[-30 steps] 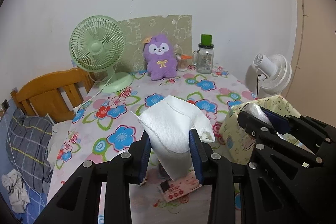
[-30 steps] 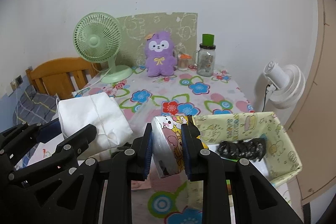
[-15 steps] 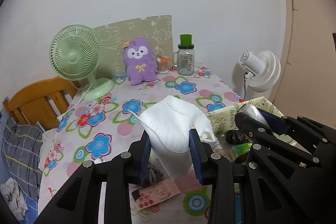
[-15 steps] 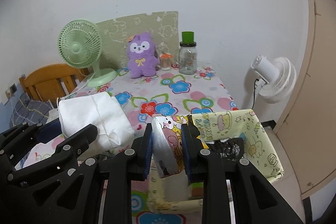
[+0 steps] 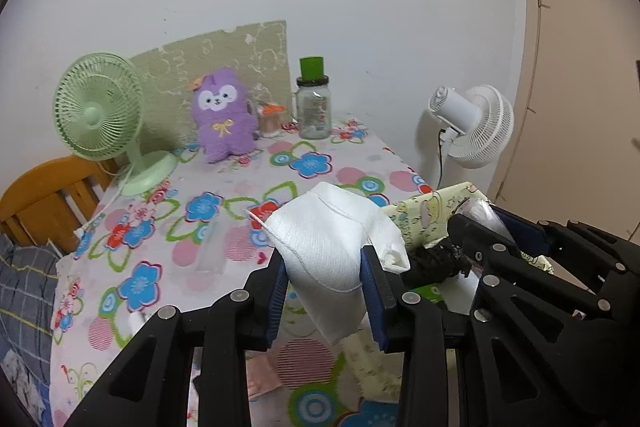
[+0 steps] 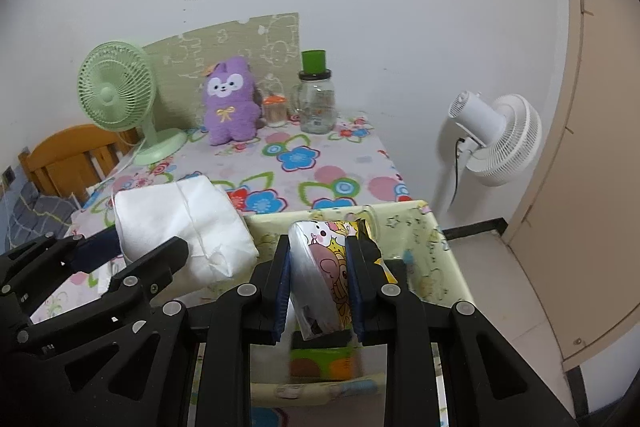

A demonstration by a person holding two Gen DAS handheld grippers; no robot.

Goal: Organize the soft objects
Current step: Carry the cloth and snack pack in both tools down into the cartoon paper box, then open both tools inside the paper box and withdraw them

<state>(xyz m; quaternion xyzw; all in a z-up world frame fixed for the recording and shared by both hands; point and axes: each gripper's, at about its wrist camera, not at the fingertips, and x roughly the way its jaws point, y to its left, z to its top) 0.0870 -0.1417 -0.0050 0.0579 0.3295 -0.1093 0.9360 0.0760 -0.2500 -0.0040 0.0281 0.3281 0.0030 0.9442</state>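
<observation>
My left gripper [image 5: 325,285] is shut on a white folded cloth [image 5: 334,239], held above the flowered table near the left rim of a pale yellow fabric bin [image 5: 424,211]. The cloth also shows in the right wrist view [image 6: 180,223]. My right gripper [image 6: 320,279] is shut on a cartoon-printed tissue pack [image 6: 322,267], held over the open bin [image 6: 424,247]. A black bundle [image 5: 434,261] lies inside the bin. A purple plush toy [image 6: 230,101] sits at the back of the table.
A green desk fan [image 6: 118,95], a glass jar with a green lid [image 6: 316,99] and a small orange-lidded jar [image 6: 275,111] stand along the back wall. A white floor fan [image 6: 496,139] stands right of the table. A wooden chair [image 6: 68,159] is at the left.
Both grippers have moved right and forward with their loads; the right gripper's pack now hangs over the bin's inside, and the cloth is closer to the bin's left rim.
</observation>
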